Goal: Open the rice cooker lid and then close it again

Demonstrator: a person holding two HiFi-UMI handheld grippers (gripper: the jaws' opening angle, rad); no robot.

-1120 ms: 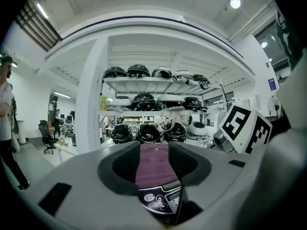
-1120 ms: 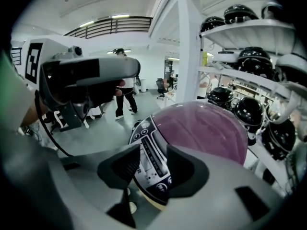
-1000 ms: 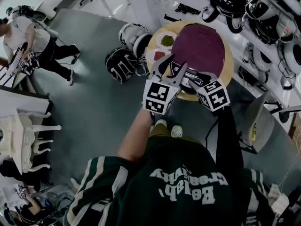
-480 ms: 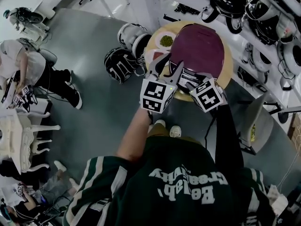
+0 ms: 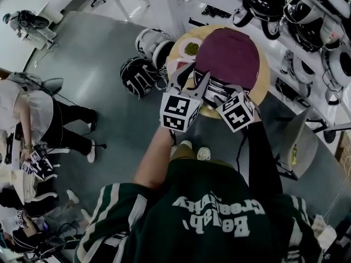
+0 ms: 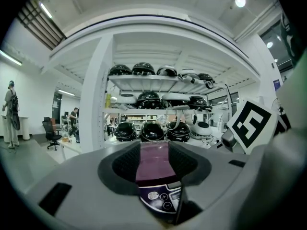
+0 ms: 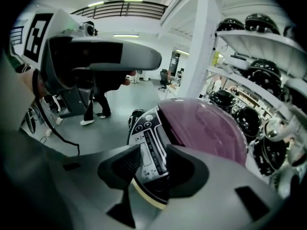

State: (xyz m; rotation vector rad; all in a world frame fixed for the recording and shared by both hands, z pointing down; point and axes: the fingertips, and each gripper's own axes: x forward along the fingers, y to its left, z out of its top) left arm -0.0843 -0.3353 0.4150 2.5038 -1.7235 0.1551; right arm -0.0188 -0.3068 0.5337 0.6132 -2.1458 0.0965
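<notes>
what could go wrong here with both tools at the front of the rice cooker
The right tool has its jaws closing with the control panel between them, so it might press one of the buttons by mistake. The rice cooker sits near the table's front edge; a hard pull could drag it off.

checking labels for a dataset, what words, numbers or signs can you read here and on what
"+": seemingly on a round button of the rice cooker panel.
Rest of that panel's print: too small and blurred to read.
Sweatshirt: two lines of white lettering, upside down to the camera, not surely readable.
Marker cubes: black-and-white square patterns only, no words.
</notes>
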